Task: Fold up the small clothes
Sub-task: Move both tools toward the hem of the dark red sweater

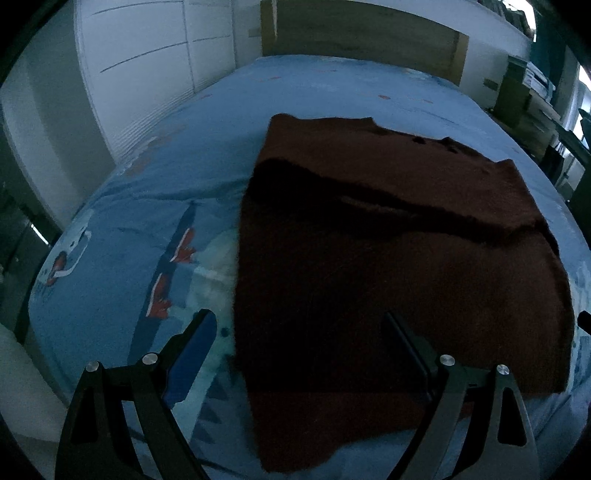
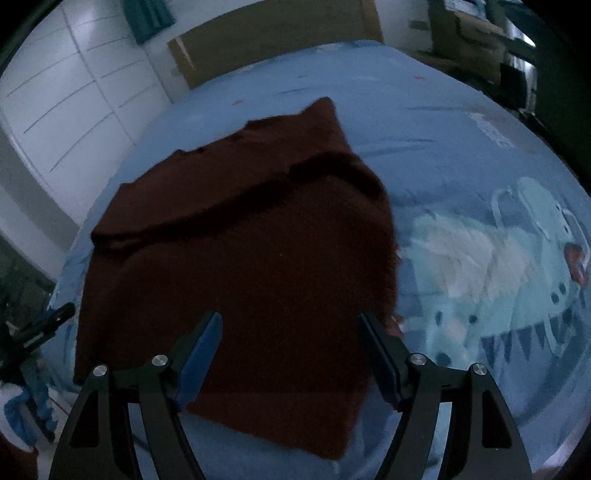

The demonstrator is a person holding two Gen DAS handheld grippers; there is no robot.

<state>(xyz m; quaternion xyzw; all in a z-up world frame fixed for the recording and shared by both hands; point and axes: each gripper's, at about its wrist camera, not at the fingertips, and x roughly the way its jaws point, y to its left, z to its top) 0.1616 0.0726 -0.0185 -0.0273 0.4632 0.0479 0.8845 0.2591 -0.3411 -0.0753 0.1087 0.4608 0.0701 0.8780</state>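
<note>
A dark brown-red fuzzy garment (image 1: 399, 266) lies flat on the blue bed, with a folded layer making a dark ridge across its far half. It also shows in the right wrist view (image 2: 243, 273). My left gripper (image 1: 299, 332) is open and empty, just above the garment's near left part. My right gripper (image 2: 290, 332) is open and empty, above the garment's near right part. The tip of the left gripper (image 2: 55, 314) shows at the left edge of the right wrist view.
The bed (image 1: 122, 229) has a blue printed cover with a pale cartoon figure (image 2: 517, 258). A wooden headboard (image 1: 362, 33) stands at the far end. White cupboards (image 1: 155, 62) are on the left, shelves (image 1: 532, 96) on the right.
</note>
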